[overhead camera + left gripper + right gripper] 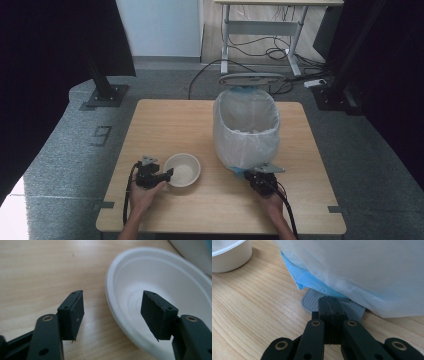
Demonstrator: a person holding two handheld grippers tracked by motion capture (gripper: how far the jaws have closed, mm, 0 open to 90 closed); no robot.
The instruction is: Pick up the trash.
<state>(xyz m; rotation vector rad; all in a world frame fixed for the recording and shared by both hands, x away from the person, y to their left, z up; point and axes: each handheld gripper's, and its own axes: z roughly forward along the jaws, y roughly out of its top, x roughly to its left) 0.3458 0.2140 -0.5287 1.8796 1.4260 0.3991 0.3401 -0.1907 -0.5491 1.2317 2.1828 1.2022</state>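
Note:
A white paper bowl [183,170] [160,282] sits on the wooden table [165,125] near its front left. My left gripper [168,174] [113,315] is open and straddles the bowl's near rim, one pad outside and one inside, neither touching it. A bin lined with a white bag [246,127] [362,267] stands at the table's middle right with its grey lid [251,78] raised. My right gripper [250,175] [329,301] is shut with nothing between its jaws, and its tips rest on the bin's grey ribbed pedal [310,301].
A blue liner edge [312,281] hangs under the white bag by the pedal. The bowl's side [229,255] appears at the upper left of the right gripper view. A desk frame with cables [260,35] stands on the floor beyond the table.

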